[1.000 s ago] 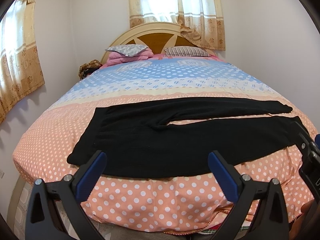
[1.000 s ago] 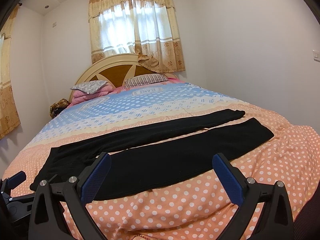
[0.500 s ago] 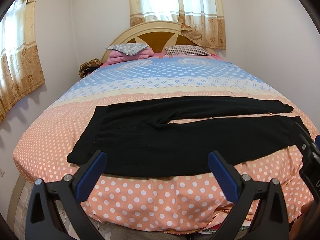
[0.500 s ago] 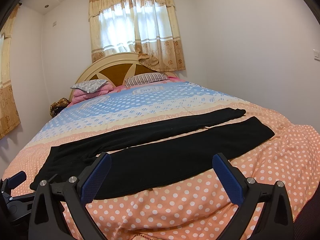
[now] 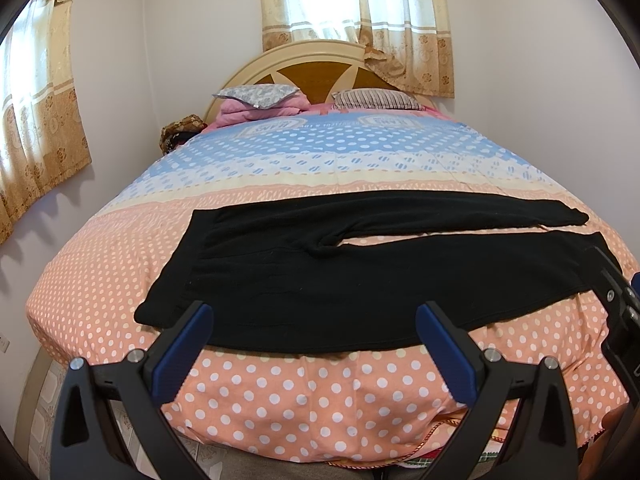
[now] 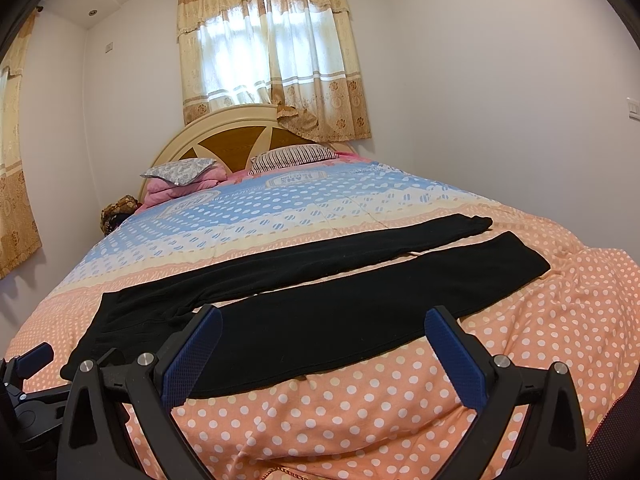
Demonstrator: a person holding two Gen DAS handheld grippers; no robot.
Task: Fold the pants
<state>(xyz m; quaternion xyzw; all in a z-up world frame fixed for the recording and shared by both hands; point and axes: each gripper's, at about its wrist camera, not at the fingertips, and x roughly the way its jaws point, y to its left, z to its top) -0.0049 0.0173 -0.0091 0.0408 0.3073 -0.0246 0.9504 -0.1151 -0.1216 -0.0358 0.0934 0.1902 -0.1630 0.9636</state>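
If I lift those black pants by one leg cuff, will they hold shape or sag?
The black pants lie limp and flat on the bedspread, so they will likely sag. Thin-looking knit suggests little weight. The spread legs would probably trail unevenly.

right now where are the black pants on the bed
In both wrist views the black pants lie flat across the foot end of the bedspread, waistband to the left and legs running right, just ahead of both open grippers.
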